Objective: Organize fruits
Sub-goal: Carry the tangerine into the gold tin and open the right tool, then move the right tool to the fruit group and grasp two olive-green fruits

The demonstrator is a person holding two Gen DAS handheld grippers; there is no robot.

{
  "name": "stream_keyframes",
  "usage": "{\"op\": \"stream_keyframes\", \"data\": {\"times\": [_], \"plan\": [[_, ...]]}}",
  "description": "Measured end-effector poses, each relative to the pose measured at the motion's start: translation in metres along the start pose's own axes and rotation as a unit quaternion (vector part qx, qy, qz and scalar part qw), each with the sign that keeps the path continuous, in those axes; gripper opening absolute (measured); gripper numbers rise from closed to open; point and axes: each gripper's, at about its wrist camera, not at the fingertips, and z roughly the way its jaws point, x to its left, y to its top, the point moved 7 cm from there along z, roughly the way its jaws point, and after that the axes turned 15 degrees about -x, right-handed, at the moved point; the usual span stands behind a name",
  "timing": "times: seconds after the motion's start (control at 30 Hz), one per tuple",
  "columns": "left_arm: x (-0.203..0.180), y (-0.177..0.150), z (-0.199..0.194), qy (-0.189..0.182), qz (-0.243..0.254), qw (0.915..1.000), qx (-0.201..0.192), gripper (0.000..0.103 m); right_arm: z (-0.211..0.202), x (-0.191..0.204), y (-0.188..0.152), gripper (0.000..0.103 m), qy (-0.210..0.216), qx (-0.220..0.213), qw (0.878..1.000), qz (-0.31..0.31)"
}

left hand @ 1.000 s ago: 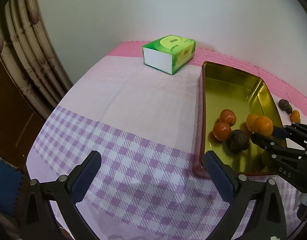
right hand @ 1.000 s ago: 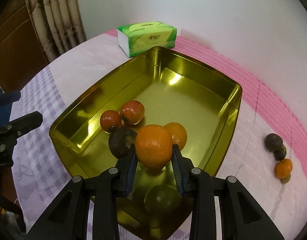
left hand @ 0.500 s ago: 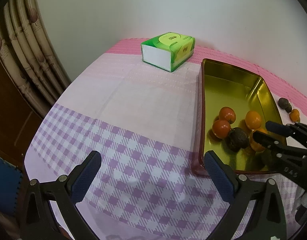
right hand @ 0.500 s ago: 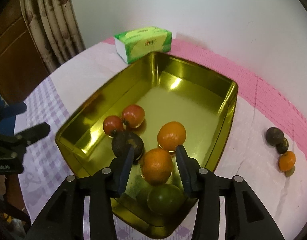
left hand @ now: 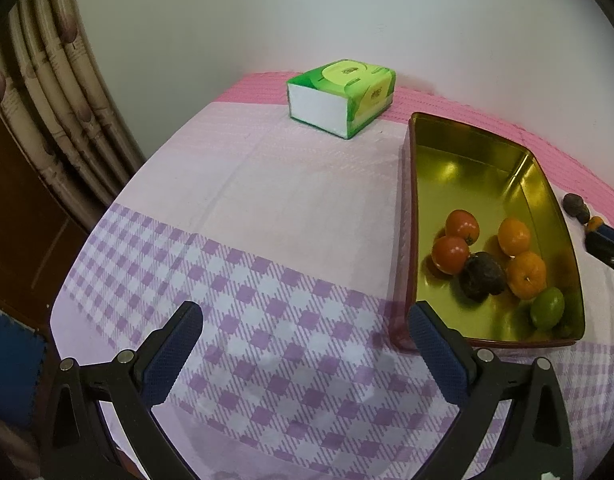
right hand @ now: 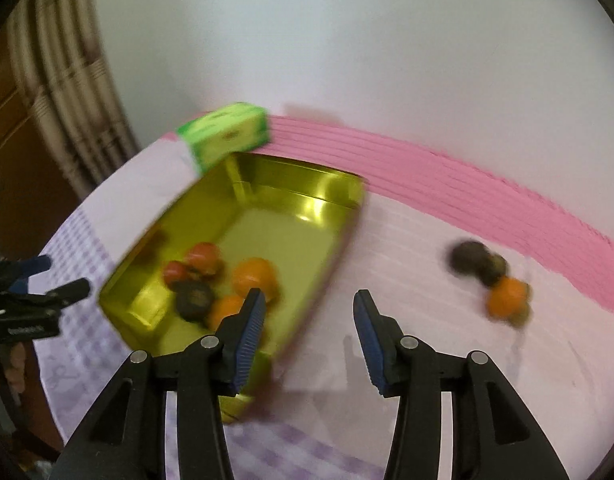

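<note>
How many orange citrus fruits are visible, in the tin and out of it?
3. Two lie in the gold tin: one orange mid-tin, another beside the green lime. A third sits on the cloth by dark fruits; others may hide there.

Motion blur smears the right-wrist view, so the loose fruits (right hand: 491,280) beside the tin (right hand: 331,188) are indistinct.

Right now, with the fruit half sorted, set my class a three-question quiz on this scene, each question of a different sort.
1. True or false: the right claw holds an orange.
2. How many fruits lie in the gold tray?
3. Which is in the tray? A banana, B green lime, C grapes.

Key: 1 false, it is open and holds nothing. 2 six: two tomatoes, two oranges, one dark fruit, one lime. 3 B.
</note>
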Motion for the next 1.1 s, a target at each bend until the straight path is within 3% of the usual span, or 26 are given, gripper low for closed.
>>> {"op": "stream_keyframes", "data": {"times": [0.3,0.53,0.73,1.1], "plan": [[0.000,-0.005,0.005,0.003,0.000,1.0000,0.007,0.102,-0.008,-0.107,-0.027,0.047,-0.099,0.013,0.994,0.043],[0.006,-0.006,0.005,-0.022,-0.037,0.9991,0.006,0.102,0.000,-0.155,-0.039,0.047,-0.137,0.022,0.989,0.051],[0.025,0.010,-0.002,-0.002,-0.068,0.9970,-0.035,0.102,0.018,-0.159,-0.039,0.047,-0.140,0.021,0.990,0.028],[0.021,0.008,0.003,0.015,-0.049,0.9984,-0.024,0.102,0.051,-0.153,-0.019,0.042,-0.145,0.006,0.989,-0.019]]}}
